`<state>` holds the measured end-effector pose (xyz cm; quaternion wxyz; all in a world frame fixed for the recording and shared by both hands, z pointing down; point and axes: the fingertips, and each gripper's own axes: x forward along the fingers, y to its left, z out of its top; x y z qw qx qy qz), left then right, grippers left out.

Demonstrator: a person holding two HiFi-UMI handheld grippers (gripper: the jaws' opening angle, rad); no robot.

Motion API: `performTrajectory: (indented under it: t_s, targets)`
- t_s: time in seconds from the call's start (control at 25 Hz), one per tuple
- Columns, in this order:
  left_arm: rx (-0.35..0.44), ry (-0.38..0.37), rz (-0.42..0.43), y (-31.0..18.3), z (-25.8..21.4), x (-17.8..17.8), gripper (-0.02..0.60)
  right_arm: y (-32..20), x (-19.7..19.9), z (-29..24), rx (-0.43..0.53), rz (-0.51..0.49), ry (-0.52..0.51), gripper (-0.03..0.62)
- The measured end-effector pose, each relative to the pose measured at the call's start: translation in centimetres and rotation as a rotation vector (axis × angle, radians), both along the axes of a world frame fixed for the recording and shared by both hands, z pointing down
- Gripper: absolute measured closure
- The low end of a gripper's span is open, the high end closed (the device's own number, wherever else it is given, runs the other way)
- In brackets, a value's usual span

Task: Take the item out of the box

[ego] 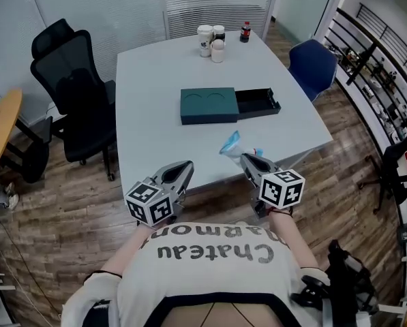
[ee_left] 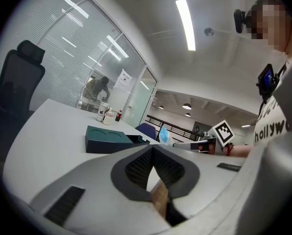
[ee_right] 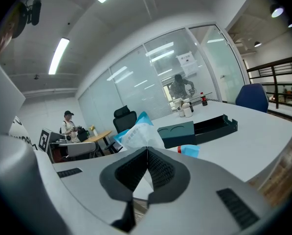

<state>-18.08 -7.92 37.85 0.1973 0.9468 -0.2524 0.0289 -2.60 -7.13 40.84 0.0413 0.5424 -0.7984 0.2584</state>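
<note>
one blue-and-white packet (ego: 230, 144), out of the box (ego: 208, 105) and over the counter's (ego: 155, 80) near edge, pinched in the closed jaws of your right hand-held gripper (ego: 246, 159). your left hand-held gripper (ego: 188, 163): jaws together, nothing between them. one dark green box, mid-counter, black tray (ego: 258, 103) slid out to its right, well apart from the packet.

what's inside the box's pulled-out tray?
The tray looks empty, with only its dark floor showing. Whatever sits under the green sleeve is covered.
</note>
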Motion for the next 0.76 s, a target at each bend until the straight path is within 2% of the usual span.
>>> performTrajectory:
  t_s: [0.32,0.76]
  targets:
    - [-0.004,0.006,-0.005,1.0,0.6,-3.3,0.588,1.3,-2.8,1.1,-0.021,0.009,0.024,0.594]
    - [0.012,0.018,-0.004,2.1,0.7,-4.9,0.588,2.2,-4.1,1.5,-0.029,0.017,0.045,0.594]
